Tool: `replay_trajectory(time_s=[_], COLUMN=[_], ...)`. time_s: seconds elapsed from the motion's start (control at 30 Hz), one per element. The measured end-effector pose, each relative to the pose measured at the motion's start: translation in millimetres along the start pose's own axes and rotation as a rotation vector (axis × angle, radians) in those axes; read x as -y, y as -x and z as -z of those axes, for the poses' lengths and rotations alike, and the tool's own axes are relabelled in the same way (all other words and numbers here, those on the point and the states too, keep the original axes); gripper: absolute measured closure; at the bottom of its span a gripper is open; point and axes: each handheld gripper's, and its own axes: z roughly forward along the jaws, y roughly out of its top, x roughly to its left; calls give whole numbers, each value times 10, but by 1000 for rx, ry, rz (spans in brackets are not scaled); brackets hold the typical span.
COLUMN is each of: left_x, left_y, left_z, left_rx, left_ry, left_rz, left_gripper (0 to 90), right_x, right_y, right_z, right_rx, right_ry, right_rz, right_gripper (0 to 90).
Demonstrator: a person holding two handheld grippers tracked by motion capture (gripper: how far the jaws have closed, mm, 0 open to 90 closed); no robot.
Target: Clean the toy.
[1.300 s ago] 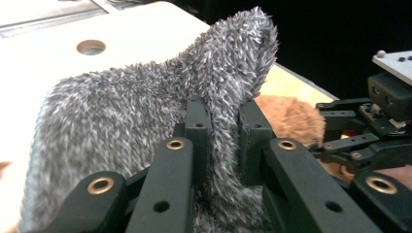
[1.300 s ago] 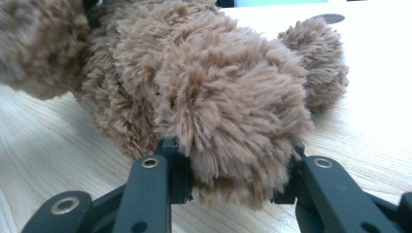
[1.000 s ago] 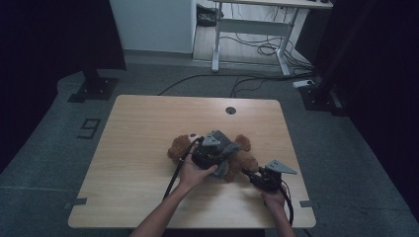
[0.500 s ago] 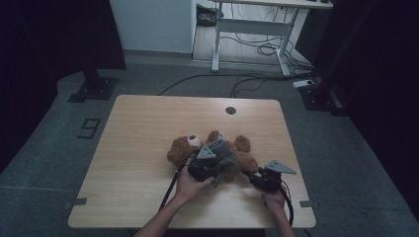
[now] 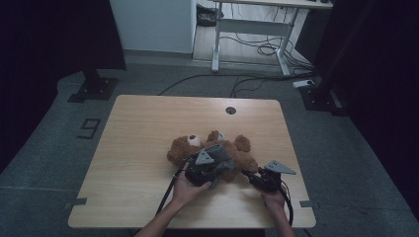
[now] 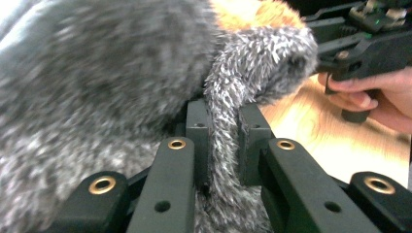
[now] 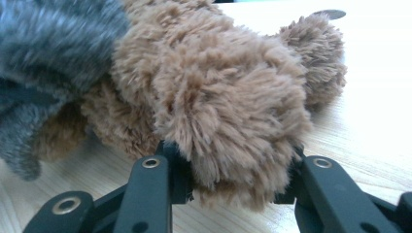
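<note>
Apparently undressing the teddy bear [image 5: 232, 150] lying mid-table [image 5: 148, 148], I had my left gripper [image 6: 221, 141] clamped on its grey garment [image 6: 97, 82] and my right gripper [image 7: 233, 179] spread around its leg, which needed pinching next.

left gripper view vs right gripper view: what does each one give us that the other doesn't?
Left gripper view: the left gripper pinching a fold of the grey furry garment, with the other hand gripping the right gripper beyond it.

Right gripper view: wide-set jaws on either side of the bear's brown paw, and the round grommet at the table's far edge.

Both: the teddy bear, grey fur against brown, and the wooden table.
</note>
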Motion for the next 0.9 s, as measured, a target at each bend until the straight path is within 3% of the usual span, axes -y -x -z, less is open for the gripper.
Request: replay_trajectory(time_s=[0.23, 0.3, 0.4, 0.6, 0.9], left_x=[-323, -395, -402, -270, -135], left_y=[284, 397, 457, 307, 188], left_z=[-129, -233, -383, -404, -192], left_rx=[18, 22, 4, 8, -10], left_ry=[26, 18, -6, -2, 15], left_rz=[-63, -86, -94, -36, -20], left_gripper=[785, 785, 785, 790, 790], right_x=[-4, -4, -3, -2, -8], right_y=[-17, -17, -18, -20, -5], right_z=[-4, -2, 2, 18, 37], right_rx=[9, 9, 7, 2, -6], right_ry=[-1, -3, -1, -13, -7], right_rz=[11, 9, 12, 44, 65], right_gripper=[618, 618, 620, 626, 627])
